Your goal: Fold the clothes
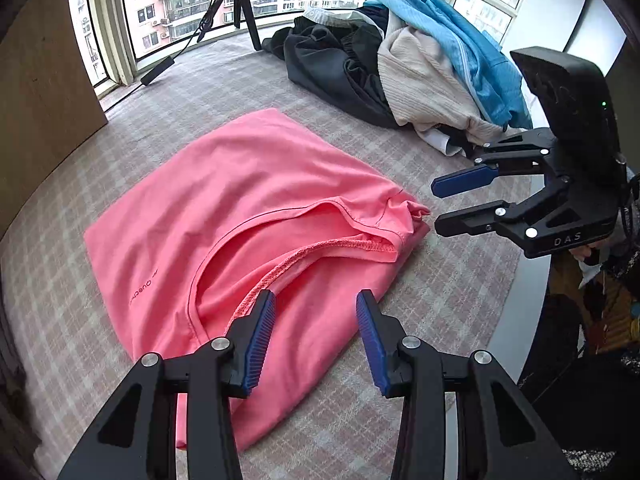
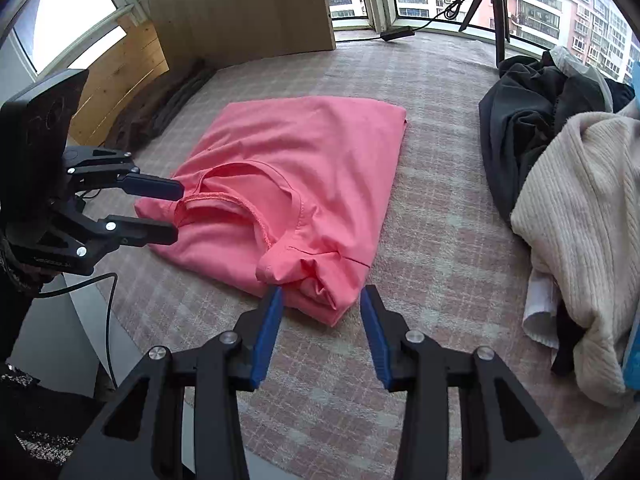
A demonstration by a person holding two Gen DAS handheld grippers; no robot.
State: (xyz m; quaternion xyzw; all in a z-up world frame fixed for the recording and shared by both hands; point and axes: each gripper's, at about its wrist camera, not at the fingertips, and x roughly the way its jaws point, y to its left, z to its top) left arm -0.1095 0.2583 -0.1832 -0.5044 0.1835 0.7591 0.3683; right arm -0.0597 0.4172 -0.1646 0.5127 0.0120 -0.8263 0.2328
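Pink cotton T-shirt point(image 1: 240, 216), folded into a rough rectangle, lies flat on the pale checked woven cover point(image 1: 440, 300) of the work surface, collar opening facing the near side. Its ribbed neckline seam is exposed, and a bunched sleeve fold sits at the near right corner in the right wrist view.

Left gripper point(image 1: 316, 332), black with blue ribbed pads, hovers over the near edge of the shirt by the neckline. Fingers are spread apart and grasp nothing. In the right wrist view the same tool point(image 2: 176, 212) points in from the left, tips at the collar edge; contact with the fabric cannot be confirmed.

Right gripper point(image 2: 322, 320), same build, is positioned at the bunched corner. Fingers are released, with the corner fold just in front of the gap. In the left wrist view it point(image 1: 436, 208) sits just right of the shirt, apart from the fabric.

Heap of unfolded garments point(image 1: 400, 60), dark grey, cream ribbed knit and bright blue, lies at the far right, well apart from the shirt.

Black tripod point(image 1: 240, 4) stands at the far edge before the windows, with a cable trailing beside it. Light wooden panel point(image 2: 240, 4) stands at the far left.
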